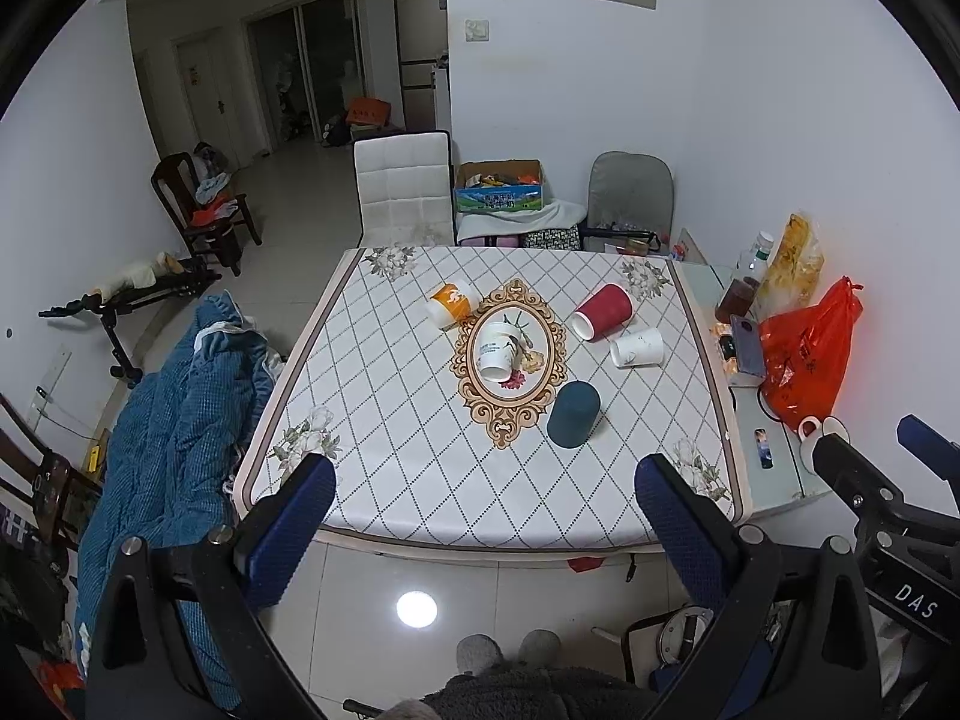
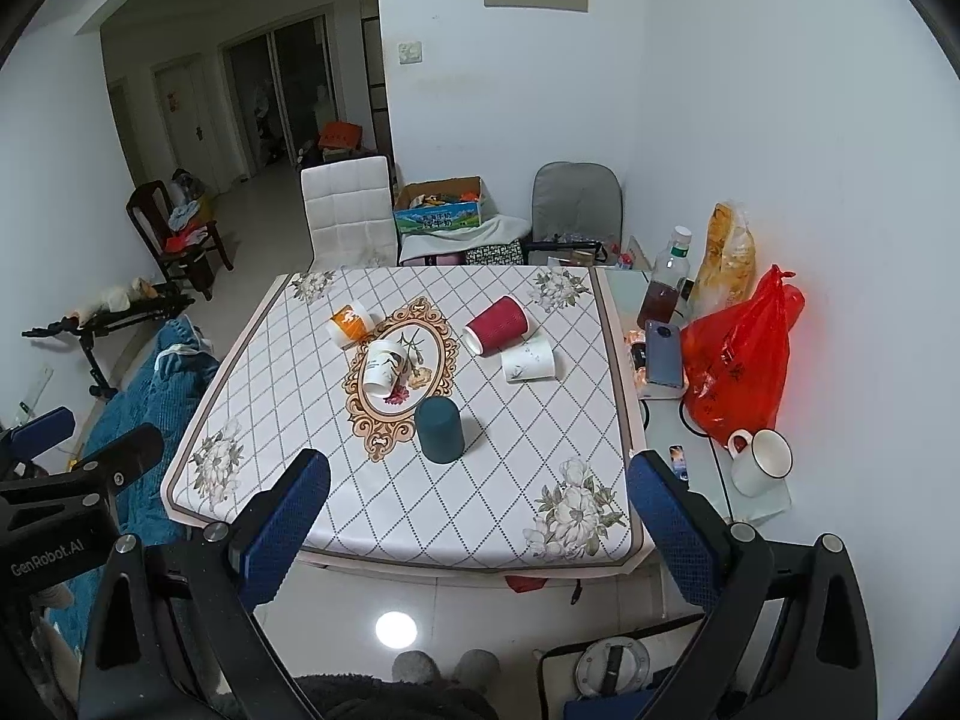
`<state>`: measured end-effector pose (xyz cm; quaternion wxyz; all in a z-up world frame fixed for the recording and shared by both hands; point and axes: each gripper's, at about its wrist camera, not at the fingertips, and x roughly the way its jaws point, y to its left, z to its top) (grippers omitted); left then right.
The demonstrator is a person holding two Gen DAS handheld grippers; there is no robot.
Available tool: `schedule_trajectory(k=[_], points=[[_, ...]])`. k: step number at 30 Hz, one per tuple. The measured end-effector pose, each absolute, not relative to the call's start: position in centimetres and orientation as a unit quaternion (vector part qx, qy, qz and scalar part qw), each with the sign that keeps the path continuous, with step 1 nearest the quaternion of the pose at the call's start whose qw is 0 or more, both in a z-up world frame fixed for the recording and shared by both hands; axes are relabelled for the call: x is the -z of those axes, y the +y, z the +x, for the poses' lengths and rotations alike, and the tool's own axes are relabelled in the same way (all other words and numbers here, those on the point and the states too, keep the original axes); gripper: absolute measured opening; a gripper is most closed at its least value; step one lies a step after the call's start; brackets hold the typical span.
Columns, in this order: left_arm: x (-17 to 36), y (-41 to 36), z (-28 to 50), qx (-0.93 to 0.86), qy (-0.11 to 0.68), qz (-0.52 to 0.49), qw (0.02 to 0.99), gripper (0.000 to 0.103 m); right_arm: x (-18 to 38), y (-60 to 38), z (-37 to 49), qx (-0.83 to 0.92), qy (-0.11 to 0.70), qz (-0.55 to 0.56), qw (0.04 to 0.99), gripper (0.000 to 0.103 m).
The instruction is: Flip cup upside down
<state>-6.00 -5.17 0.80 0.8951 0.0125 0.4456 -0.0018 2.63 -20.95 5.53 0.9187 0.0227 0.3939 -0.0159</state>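
Note:
Several paper cups are on the patterned table (image 1: 420,480) (image 2: 480,510). A dark teal cup (image 1: 573,413) (image 2: 439,429) stands upside down near the middle. A red cup (image 1: 602,312) (image 2: 501,324), a white cup (image 1: 637,347) (image 2: 528,362), an orange cup (image 1: 452,303) (image 2: 351,322) and a white printed cup (image 1: 501,348) (image 2: 386,366) lie on their sides. My left gripper (image 1: 483,480) and right gripper (image 2: 480,477) are open and empty, held back above the table's near edge, well short of the cups.
A red plastic bag (image 2: 738,360), a phone (image 2: 663,354), a bottle (image 2: 663,282) and a white mug (image 2: 759,459) sit on the glass side table at right. White and grey chairs stand beyond the table. A blue quilt (image 1: 174,420) lies at left.

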Motion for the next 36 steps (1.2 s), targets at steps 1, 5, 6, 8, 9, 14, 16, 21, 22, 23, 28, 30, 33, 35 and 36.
schedule_trajectory(k=[1,5,6,8,9,14,16,21,22,23,28,30,33,35,36], points=[[-0.8,-5.2,-6.1,0.002,0.445,0.013,0.895,0.102,-5.5,-20.9,2.5,0.017,0.394,0.023,0.919,0.101],[-1.0,-5.1,-6.2,0.003,0.445,0.014,0.895,0.102,-5.5,-20.9,2.2,0.018,0.393,0.025,0.919,0.101],[-1.1,-5.0,-6.2,0.003,0.445,0.014,0.896,0.102,-5.5,-20.9,2.2,0.018,0.393,0.024,0.919,0.101],[-1.2,-5.0,-6.3,0.003,0.444,0.015,0.896,0.102,-5.5,-20.9,2.2,0.019,0.392,0.024,0.919,0.101],[-1.3,-5.1,-6.4,0.003,0.444,0.015,0.896,0.102,-5.5,-20.9,2.0,0.020,0.391,0.025,0.920,0.101],[-1.4,-5.2,-6.6,0.005,0.443,0.015,0.896,0.102,-5.3,-21.1,1.4,0.024,0.391,0.028,0.920,0.101],[-1.4,-5.2,-6.6,0.005,0.444,0.016,0.896,0.102,-5.3,-21.1,1.1,0.023,0.391,0.030,0.920,0.101],[-1.4,-5.3,-6.7,0.005,0.443,0.015,0.896,0.102,-5.2,-21.2,0.9,0.023,0.391,0.030,0.919,0.101],[-1.4,-5.3,-6.7,0.005,0.443,0.015,0.896,0.102,-5.2,-21.2,0.8,0.023,0.391,0.030,0.920,0.101],[-1.4,-5.3,-6.7,0.005,0.443,0.016,0.896,0.102,-5.2,-21.2,0.9,0.023,0.392,0.031,0.919,0.101],[-1.4,-5.6,-6.9,0.004,0.445,0.015,0.895,0.102,-5.1,-21.4,0.4,0.022,0.392,0.031,0.919,0.101],[-1.4,-5.9,-7.1,0.004,0.445,0.015,0.895,0.102,-5.1,-21.4,0.4,0.022,0.392,0.032,0.919,0.101],[-1.4,-5.8,-7.1,0.004,0.445,0.015,0.896,0.102,-5.0,-21.5,0.0,0.022,0.392,0.033,0.919,0.101],[-1.4,-5.8,-7.1,0.004,0.445,0.014,0.895,0.102,-5.0,-21.5,0.1,0.021,0.392,0.033,0.919,0.101],[-1.4,-5.8,-7.1,0.004,0.445,0.014,0.895,0.102,-5.0,-21.5,0.0,0.022,0.392,0.033,0.919,0.101]])
